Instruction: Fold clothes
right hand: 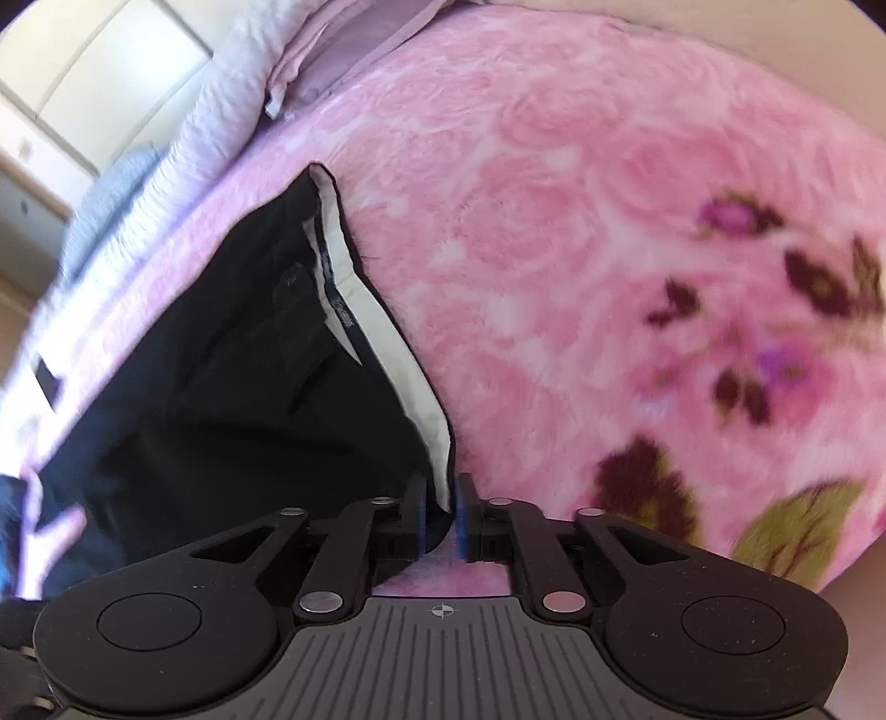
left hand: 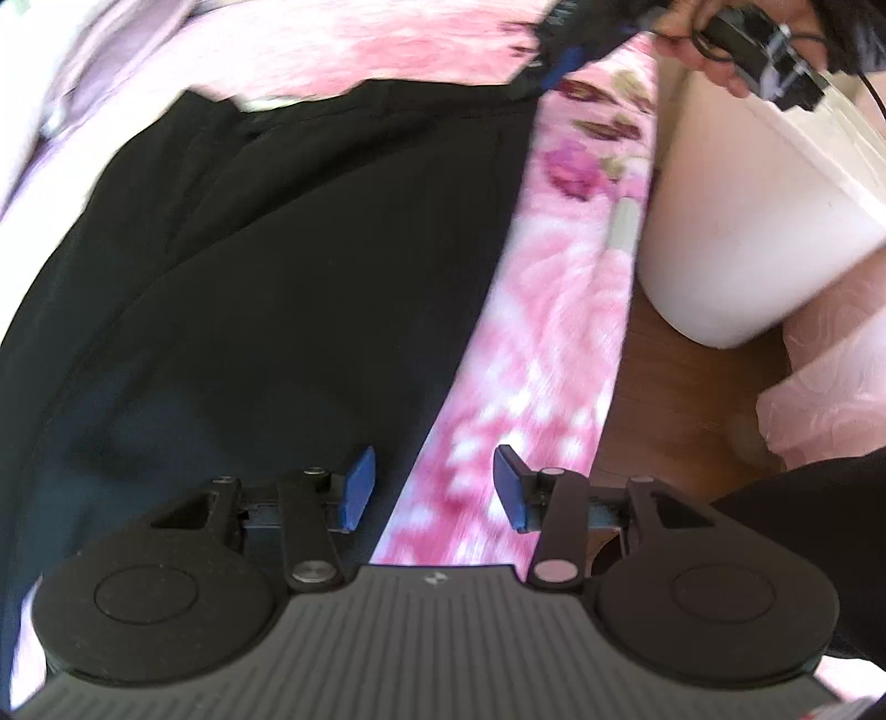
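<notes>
The right gripper (right hand: 440,518) is shown with its blue-padded jaws pressed together on the edge of a black fabric garment (right hand: 221,399), at the point where a white lining strip (right hand: 382,343) runs along that edge. The garment is seen spread away to the left over a fluffy pink blanket with a rose pattern (right hand: 554,221) (dark flowers and a green leaf are printed near its right side). Pale bedding (right hand: 221,111) is piled beyond the blanket's far edge.

The left gripper (left hand: 434,487) is held with its blue pads spread apart and nothing between them, above the garment's (left hand: 277,266) right border, where black cloth meets the blanket (left hand: 554,332). A white plastic bucket (left hand: 747,221) stands on a brown wooden floor (left hand: 664,399) beside the bed. At upper right, a hand (left hand: 703,39) is seen holding the other gripper, clamped on the garment's far corner.
</notes>
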`<state>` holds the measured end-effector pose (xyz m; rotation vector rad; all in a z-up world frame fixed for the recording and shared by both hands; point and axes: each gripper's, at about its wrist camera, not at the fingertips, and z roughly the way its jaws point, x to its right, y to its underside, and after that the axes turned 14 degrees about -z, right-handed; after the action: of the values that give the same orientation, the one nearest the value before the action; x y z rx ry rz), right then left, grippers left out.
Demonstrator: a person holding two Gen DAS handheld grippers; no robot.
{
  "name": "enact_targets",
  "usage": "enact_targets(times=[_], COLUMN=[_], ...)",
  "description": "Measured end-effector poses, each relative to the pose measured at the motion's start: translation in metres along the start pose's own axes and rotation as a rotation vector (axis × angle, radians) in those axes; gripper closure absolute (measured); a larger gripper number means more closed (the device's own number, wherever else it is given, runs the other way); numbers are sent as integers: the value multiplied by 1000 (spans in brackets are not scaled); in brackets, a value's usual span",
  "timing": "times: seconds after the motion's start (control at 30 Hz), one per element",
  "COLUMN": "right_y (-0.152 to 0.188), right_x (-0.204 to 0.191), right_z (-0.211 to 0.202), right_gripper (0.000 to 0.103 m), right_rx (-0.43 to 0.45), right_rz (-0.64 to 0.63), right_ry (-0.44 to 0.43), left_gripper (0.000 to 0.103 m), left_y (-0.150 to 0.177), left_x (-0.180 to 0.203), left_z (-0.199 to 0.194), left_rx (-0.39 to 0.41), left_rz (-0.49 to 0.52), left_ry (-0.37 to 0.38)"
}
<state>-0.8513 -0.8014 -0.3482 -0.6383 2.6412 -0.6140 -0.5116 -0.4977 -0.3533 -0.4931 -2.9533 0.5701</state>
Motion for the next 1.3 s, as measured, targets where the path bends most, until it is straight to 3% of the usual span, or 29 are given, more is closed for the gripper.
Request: enact_targets(times=[0.03,0.07,0.1,0.4,0.53,0.73,0.8,1.0,1.1,1.13,1.3], right_y=[-2,-4,-5,16,26,41,46,62,71,71,72], right_x=[-5,-12,-19,-172,-242,-340,-369,-455,-498,-506,-530], right_z=[-4,-8,-11,10,19,33,37,48,54,56,57], right_gripper=[54,39,37,37,37,37,37,37,37,37,37], right_rx=[3,14,27,-20,-42,-75,-84,-112,-126,-125,-140], right_rz=[-31,-66,-102,-463,-623,-817,-845,-929,-971,-977,-966], right_ry=[44,88,131,28,-24,-77,-74,-66,-62,-43,51], left_gripper=[60,60,60,55,53,53,53,52,42,45,48], left_y=[8,19,30,165,241,358,387,440,462,470,486], left_x=[-6,-14,-22,-105,-134,-189,-213,-289,-309,-314,-310], left_z=[-8,-16,-24,-101,-117,-134,-142,-156,-164,-164,-182], left_rx=[-1,-7,-13,-87,-172,-288,-280,-307,-241,-247,-214], left_rz=[-36,-72,-106,-287,-174,-11,-13,-203,-349,-401,-521], left_ry=[-18,-46,-75,-436,-559,-648,-660,-470,-379,-347,-334])
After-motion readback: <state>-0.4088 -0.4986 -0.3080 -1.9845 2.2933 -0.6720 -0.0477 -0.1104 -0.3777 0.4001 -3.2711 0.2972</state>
